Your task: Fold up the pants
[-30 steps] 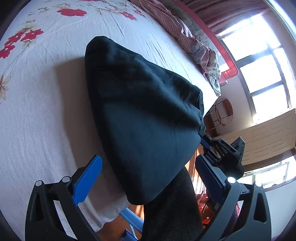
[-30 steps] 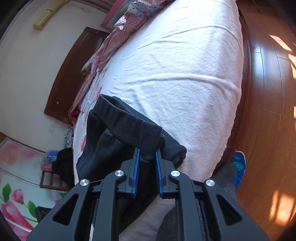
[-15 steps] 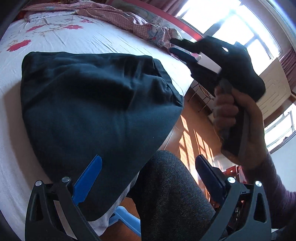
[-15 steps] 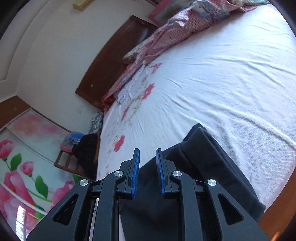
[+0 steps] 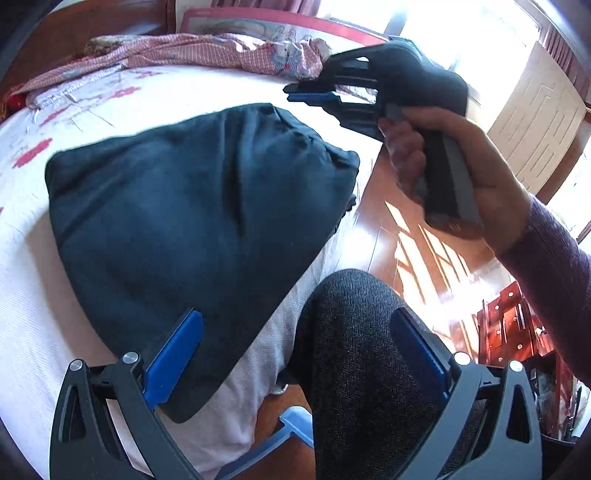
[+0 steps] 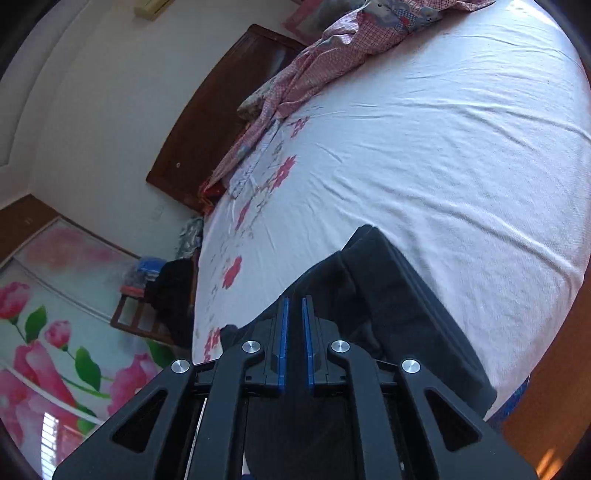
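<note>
Already folded, the dark pants (image 5: pixel 192 206) lay on the white bedsheet (image 6: pixel 424 155) near its edge
Left gripper (image 5: pixel 295 354) hung wide open, empty; right gripper (image 6: pixel 294 321) was shut above them, holding nothing

Place: a bedroom in a home.
Bed (image 6: pixel 461 155): wide, spread with a white sheet printed with red flowers, filling the space ahead of the right claw (image 6: pixel 294 314).
Bedding: a pink checked quilt (image 6: pixel 332 51) bunched at the far end of the bed, well beyond the claw.
Headboard (image 6: pixel 207 122): dark wood, against a plain pale wall, ahead and to the left of the claw.
Wardrobe door (image 6: pixel 48 325): sliding panel with large pink flowers, low to the left of the claw.
Floor (image 5: pixel 391 236): polished wood boards lit by sun, to the right of the left claw (image 5: pixel 295 343).
Window (image 5: pixel 461 33): bright, with curtains, far ahead and right of the left claw.
</note>
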`<state>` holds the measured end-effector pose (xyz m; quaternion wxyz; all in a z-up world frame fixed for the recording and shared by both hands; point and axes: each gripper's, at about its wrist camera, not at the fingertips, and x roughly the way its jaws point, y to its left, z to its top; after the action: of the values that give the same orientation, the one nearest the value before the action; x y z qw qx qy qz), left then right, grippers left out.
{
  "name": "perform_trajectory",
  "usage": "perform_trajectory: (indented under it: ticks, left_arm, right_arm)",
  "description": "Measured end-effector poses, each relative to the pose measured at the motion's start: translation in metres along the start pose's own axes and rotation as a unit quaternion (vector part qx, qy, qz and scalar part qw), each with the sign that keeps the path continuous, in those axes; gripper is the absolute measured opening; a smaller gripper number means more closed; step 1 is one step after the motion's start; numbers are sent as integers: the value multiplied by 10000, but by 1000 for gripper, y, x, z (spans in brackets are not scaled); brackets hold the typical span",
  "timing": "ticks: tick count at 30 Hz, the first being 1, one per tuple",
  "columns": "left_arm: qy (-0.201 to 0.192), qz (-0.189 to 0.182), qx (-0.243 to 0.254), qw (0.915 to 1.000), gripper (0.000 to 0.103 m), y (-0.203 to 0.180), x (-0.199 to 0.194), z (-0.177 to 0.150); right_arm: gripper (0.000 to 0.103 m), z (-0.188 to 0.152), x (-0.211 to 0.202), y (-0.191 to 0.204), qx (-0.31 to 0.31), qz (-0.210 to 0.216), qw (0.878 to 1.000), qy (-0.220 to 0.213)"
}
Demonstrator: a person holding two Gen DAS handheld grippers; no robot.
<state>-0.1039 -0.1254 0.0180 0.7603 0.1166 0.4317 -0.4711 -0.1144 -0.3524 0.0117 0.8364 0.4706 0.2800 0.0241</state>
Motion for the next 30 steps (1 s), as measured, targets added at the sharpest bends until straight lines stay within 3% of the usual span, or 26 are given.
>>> perform_trajectory:
  ticks: [2,4,5,7,9,10,13,14,15,17,20,22,24,26,30]
  left_arm:
    - [-36,-83,7,10000,101,1,-7,-1]
    - [135,-127,-24,9998,101,1,2,1]
    - [274,-114,-46,9995,101,1,10,-2]
    - [405,-170,-82,9990,101,6,18,-10]
    - [404,-159,56,9990,101,5,19,-12]
    - [433,-135,121,9989,101,4,19,-12]
    - [471,-263,9,9985,101,10,10,-5]
    - [416,-252,-88,9988,101,16,3,-3]
    - [319,-202,-264,9989,101,24,-6,-3]
    - [88,-272,-844,9960,101,47,-19,-1]
    - [-133,-468,-2010,9784,101,104,-26,3]
    - [-237,-700,-2792,9574,101,140,-26,4]
    - [-361,-920,-3395,9354,101,162,-26,0]
    - [-496,-1148,-3718,9199,101,176,-26,-4]
    - [-571,-1369,-4118,8991,101,186,-21,-15]
  right_arm:
    - [6,-21,-9,-9,33,-34,9998,198]
    - [6,-36,-15,-43,281,-747,9967,177]
    - [0,-41,-15,-70,654,-666,9954,198]
    - [0,-49,-16,-95,1162,-248,9929,89]
    - [0,-46,-12,-74,504,-761,9958,92]
    - [0,-44,-10,-73,563,-795,9952,124]
    - [2,-38,-26,-79,989,-361,9944,-25]
    - [17,-36,-35,-77,1010,-135,9945,-233]
    - [51,-35,-45,-80,1054,40,9936,-407]
    - [85,-32,-61,-91,1120,-21,9907,-770]
    - [85,-28,-58,-116,1169,-140,9906,-696]
    - [85,-26,-45,-130,1332,202,9900,-426]
    - [85,-28,-35,-136,1336,288,9903,-237]
    - [85,-30,-28,-140,1270,355,9912,-121]
    - [85,-38,-22,-148,1447,866,9856,-128]
